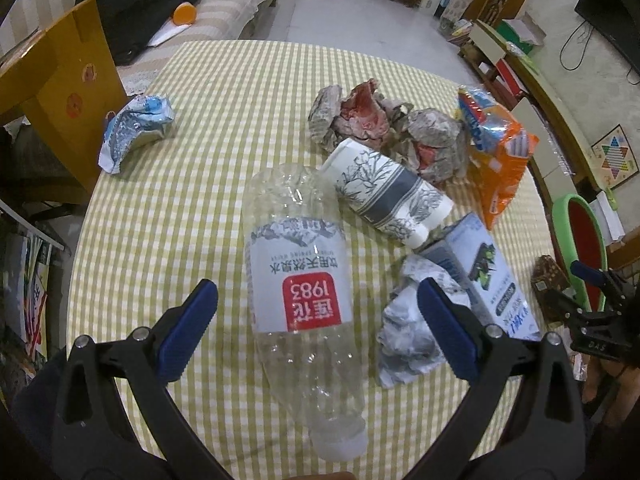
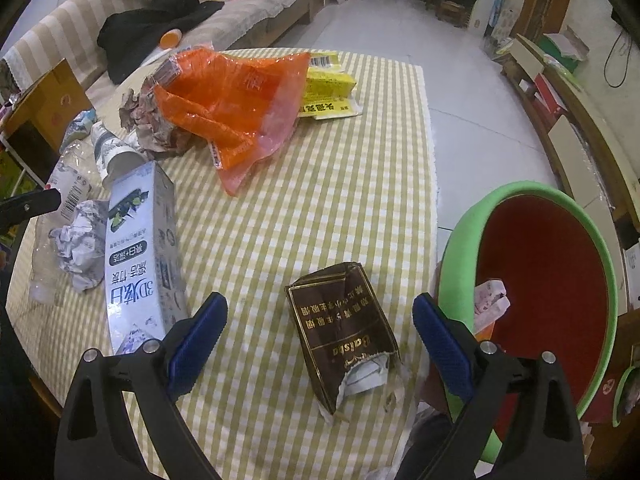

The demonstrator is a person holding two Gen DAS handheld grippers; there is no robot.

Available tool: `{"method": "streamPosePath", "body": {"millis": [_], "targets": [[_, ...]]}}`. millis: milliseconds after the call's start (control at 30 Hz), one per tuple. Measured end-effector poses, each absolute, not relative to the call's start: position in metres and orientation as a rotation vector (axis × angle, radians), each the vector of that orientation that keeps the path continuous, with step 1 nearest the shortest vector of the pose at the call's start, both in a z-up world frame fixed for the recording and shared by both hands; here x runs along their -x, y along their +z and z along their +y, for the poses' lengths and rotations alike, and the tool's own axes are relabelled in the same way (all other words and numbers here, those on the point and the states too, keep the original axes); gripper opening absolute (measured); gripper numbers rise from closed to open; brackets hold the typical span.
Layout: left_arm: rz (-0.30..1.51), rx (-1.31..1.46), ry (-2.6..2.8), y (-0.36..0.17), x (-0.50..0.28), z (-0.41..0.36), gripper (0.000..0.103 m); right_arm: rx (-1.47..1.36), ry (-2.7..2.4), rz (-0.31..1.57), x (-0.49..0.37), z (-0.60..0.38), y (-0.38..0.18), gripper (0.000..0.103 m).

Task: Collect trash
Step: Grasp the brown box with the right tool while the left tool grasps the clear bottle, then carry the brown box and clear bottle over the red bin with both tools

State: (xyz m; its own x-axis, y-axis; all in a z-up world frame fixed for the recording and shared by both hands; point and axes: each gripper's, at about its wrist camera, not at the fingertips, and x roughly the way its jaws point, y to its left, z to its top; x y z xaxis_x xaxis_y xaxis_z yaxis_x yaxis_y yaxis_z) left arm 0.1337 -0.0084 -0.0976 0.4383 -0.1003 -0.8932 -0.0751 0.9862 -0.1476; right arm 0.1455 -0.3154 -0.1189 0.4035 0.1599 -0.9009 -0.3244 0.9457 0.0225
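Left tool: spread wide, holding nothing, hovering low over the clear water bottle on the checked worktop.
Bottle axis: runs roughly straight away from the tool, cap end nearest, so the fingers sit either side of its body.
Right tool: also wide and empty, brown cigarette pack lying between its fingers, long axis near in line.
Bin: green-rimmed red tub just right of the pack, so the right hand looks nearer.
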Motion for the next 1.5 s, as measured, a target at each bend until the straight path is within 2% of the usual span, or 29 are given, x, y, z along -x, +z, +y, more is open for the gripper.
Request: {"method": "streamPosePath", "body": {"millis": [167,300,500,600,633,700,767,1167,1500], "targets": [[1.133,0.172,0.006,-0.105,-0.140,-0.007,0.097,0.167,0.311,1.129,-0.148,-0.314,-0.126,0.087],[1.141,0.162,0.017,-0.109,-0.145,-0.006,0.093,0.161,0.317,1.145,-0.149,-0.314,-0.132,0.080],[1.168,0.151,0.005,-0.116,-0.146,-0.008,0.081,0.166,0.314,1.166,-0.149,-0.314,-0.138,0.066],[1.180,0.151,-0.003,-0.118,-0.143,-0.010,0.069,0.164,0.313,1.177,-0.148,-0.316,-0.140,0.051],[1.184,0.149,-0.005,-0.119,-0.143,-0.009,0.063,0.169,0.313,1.183,-0.148,-0.316,-0.142,0.049],[1.189,0.151,-0.008,-0.123,-0.142,-0.005,0.055,0.169,0.312,1.180,-0.146,-0.316,-0.143,0.048],[1.185,0.158,-0.016,-0.122,-0.139,-0.003,0.053,0.161,0.311,1.176,-0.145,-0.317,-0.143,0.048],[1.120,0.188,-0.010,-0.093,-0.123,0.015,0.053,0.145,0.329,1.114,-0.139,-0.300,-0.113,0.047],[1.033,0.190,-0.022,-0.047,-0.106,0.019,0.053,0.123,0.333,1.029,-0.126,-0.291,-0.069,0.047]]}}
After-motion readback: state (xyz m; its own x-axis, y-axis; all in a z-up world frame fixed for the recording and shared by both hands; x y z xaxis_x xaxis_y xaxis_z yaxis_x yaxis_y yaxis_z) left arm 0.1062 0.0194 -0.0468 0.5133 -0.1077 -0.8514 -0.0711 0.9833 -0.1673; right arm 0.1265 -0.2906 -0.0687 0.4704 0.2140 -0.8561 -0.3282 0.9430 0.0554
